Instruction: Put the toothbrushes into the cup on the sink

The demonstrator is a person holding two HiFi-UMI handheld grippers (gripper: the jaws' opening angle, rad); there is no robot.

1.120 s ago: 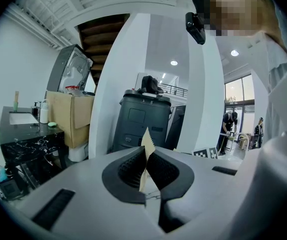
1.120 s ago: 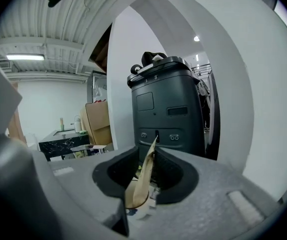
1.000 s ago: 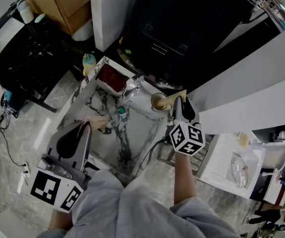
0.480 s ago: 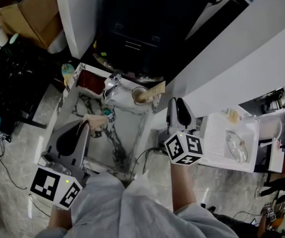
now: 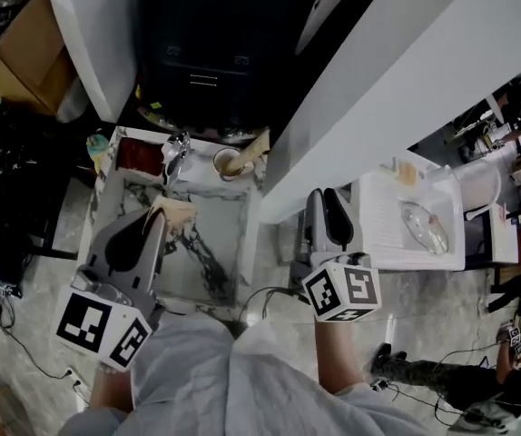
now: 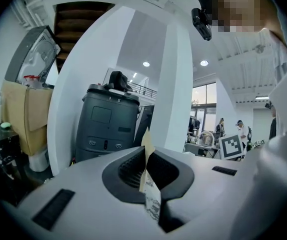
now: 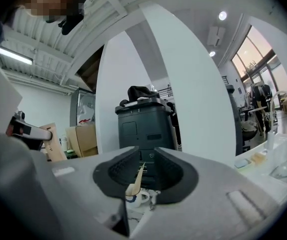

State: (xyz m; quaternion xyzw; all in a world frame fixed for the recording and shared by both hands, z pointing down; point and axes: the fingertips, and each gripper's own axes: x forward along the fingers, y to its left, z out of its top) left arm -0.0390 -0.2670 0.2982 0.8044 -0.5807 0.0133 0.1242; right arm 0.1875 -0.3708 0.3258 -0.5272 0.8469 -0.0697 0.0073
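A marble-patterned sink (image 5: 197, 252) lies below me. On its far rim stands the cup (image 5: 227, 163), with a paper-wrapped toothbrush (image 5: 253, 146) leaning out of it. My left gripper (image 5: 153, 227) hangs over the sink's left side, shut on a second wrapped toothbrush (image 5: 175, 212). In the left gripper view the wrapper (image 6: 151, 199) is pinched between the pads of that gripper (image 6: 146, 151). My right gripper (image 5: 326, 209) is off the sink's right edge, slightly open and empty. Through the narrow gap of the right gripper (image 7: 144, 166) I see the cup (image 7: 133, 198) and its toothbrush (image 7: 135, 181).
A faucet (image 5: 177, 148) stands at the sink's back rim, a red item (image 5: 138, 155) to its left. Behind looms a dark machine (image 5: 206, 53). A white wall panel (image 5: 378, 89) runs diagonally on the right, with a white basin (image 5: 406, 225) beyond. A cable (image 5: 270, 293) trails on the floor.
My right gripper has drawn back from the cup, toward me and to the right, leaving the toothbrush in it. The left gripper still holds its wrapped toothbrush over the sink.
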